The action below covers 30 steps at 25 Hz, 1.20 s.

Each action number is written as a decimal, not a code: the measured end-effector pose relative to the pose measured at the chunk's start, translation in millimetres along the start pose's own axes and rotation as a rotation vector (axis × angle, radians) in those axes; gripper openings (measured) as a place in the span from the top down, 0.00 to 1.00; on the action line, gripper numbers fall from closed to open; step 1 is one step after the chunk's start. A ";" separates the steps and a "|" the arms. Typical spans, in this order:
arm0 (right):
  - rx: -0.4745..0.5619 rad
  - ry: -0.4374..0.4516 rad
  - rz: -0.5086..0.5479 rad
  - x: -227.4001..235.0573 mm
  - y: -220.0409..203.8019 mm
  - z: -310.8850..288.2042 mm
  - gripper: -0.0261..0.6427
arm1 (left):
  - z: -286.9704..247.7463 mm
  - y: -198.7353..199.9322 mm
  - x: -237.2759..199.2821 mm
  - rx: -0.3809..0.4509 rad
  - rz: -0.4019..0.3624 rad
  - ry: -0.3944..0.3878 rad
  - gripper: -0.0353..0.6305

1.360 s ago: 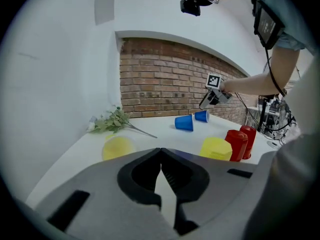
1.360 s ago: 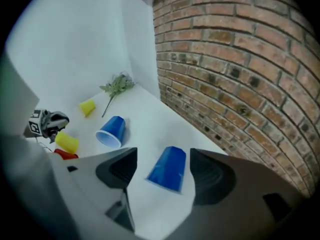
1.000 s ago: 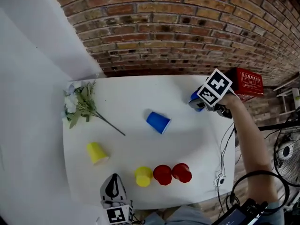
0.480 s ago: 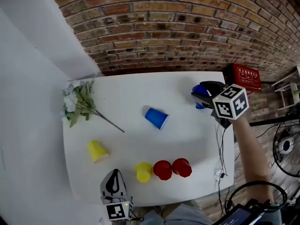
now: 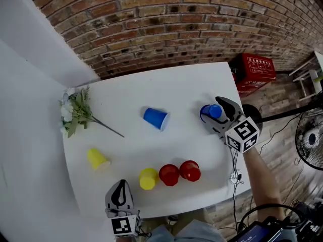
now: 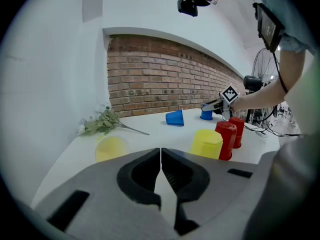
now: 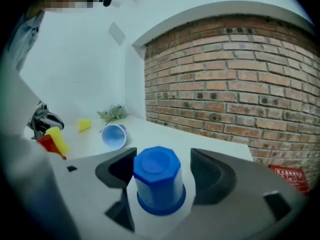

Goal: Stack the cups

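Right tongs [image 7: 162, 164], just opening, straddle blue cup [image 5: 212, 111], perhaps touching; left tongs [image 6: 160, 156] together (table [image 5: 186, 92], brick wall [image 5: 151, 24]).

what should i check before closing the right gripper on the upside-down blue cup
1. Upside-down blue plastic cup between the jaws of the right gripper: ok, it stands between them, base up.
2. Grip on it: not ok, the jaws stand apart and have just been opening; a gap shows beside the cup.
3. Cup untilted: ok in the right gripper view.
4. Other blue plastic cup lying on its side: ok, mid-table on the white table, apart from everything else.
5. Left gripper out of the way: ok, shut and empty at the table's near edge.
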State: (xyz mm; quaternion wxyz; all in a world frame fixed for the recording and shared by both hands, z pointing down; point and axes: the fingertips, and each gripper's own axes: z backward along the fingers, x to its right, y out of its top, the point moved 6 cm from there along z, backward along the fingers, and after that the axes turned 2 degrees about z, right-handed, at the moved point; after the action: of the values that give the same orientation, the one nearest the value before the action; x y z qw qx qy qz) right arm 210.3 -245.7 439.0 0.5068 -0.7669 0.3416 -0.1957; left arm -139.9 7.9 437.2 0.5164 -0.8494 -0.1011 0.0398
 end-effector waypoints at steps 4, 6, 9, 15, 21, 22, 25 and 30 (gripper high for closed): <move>-0.038 -0.005 0.029 -3.4 -9.9 7.7 0.43 | 2.7 0.9 9.4 0.009 -0.014 -0.012 0.93; -0.063 -0.024 0.055 -4.4 -15.2 10.2 0.45 | 5.6 0.7 12.5 0.011 -0.018 -0.007 0.93; -0.075 -0.049 0.077 -5.2 -20.0 14.0 0.55 | 13.1 -1.5 17.0 0.010 -0.006 0.023 0.93; -0.032 0.035 0.077 -30.2 9.6 33.1 0.56 | 33.5 -7.7 28.6 0.027 0.015 0.053 0.93; 0.046 0.129 0.055 -97.5 61.9 69.5 0.56 | 63.7 -16.7 37.3 0.052 0.014 -0.017 0.93; 0.055 0.141 0.052 -110.8 66.7 76.6 0.56 | 68.9 -19.2 37.4 0.057 0.022 -0.027 0.93; 0.063 0.184 0.053 -152.3 73.1 93.8 0.56 | 86.4 -27.1 36.4 0.082 0.047 -0.047 0.93; 0.037 0.247 0.082 -202.6 71.7 109.5 0.56 | 113.0 -40.6 36.1 0.113 0.080 -0.059 0.93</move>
State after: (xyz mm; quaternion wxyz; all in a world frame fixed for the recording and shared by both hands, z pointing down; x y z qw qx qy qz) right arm 118.0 -46.9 338.2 0.4823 -0.7129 0.4289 -0.2741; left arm -129.4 131.8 422.1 0.5584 -0.8207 -0.0798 0.0910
